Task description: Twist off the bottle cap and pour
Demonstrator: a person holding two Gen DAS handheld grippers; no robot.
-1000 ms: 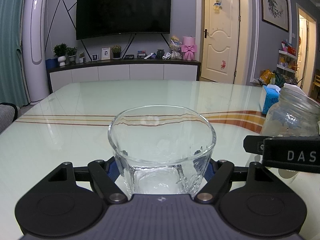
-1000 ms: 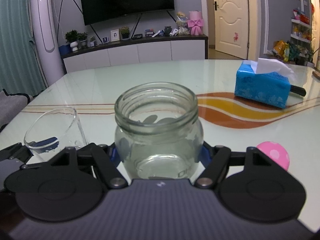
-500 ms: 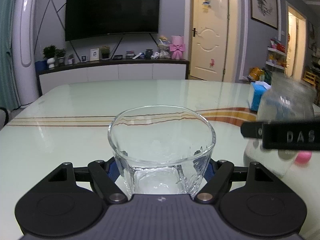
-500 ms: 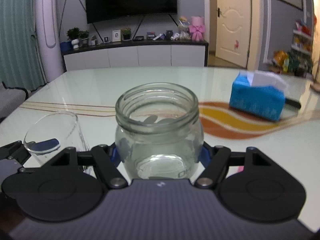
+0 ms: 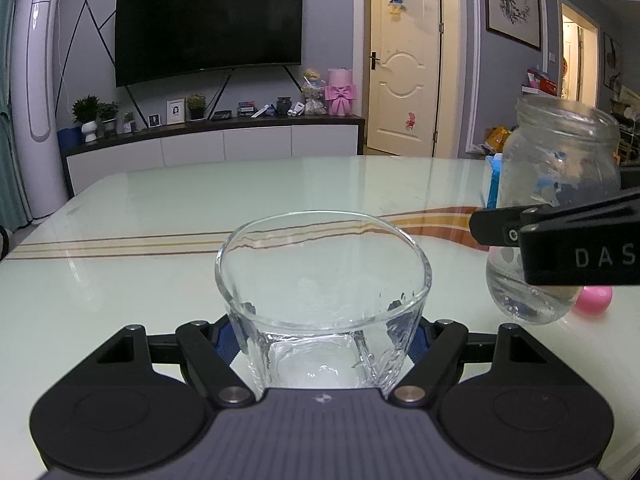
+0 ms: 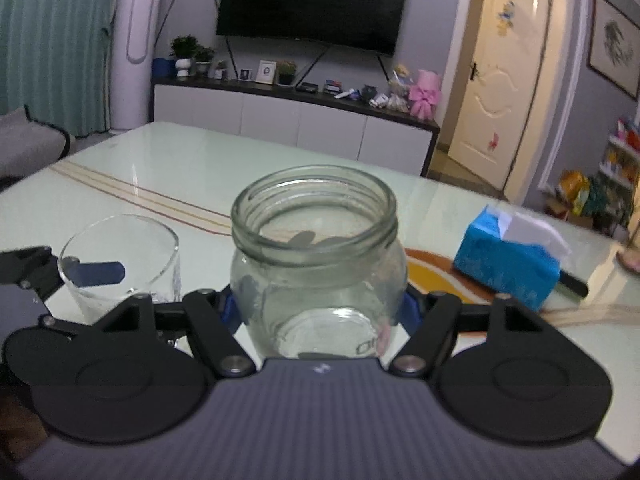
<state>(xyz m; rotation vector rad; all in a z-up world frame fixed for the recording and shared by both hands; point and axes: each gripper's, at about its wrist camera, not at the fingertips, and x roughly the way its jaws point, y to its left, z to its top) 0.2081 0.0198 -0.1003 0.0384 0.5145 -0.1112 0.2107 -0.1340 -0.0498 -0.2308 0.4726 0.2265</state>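
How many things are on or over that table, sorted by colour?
Clear glass: 2, the drinking glass in the left gripper and the open jar in the right gripper
Blue: 1, the tissue box
Pink: 1, the round pink object, probably the jar's cap
Total: 4

On the one table (image 5: 160, 216): one glass (image 5: 324, 300), one jar (image 6: 318, 264), one pink cap (image 5: 596, 298), one blue tissue box (image 6: 508, 260). Two grippers, left (image 5: 324, 344) and right (image 6: 318, 312), each holding one vessel.
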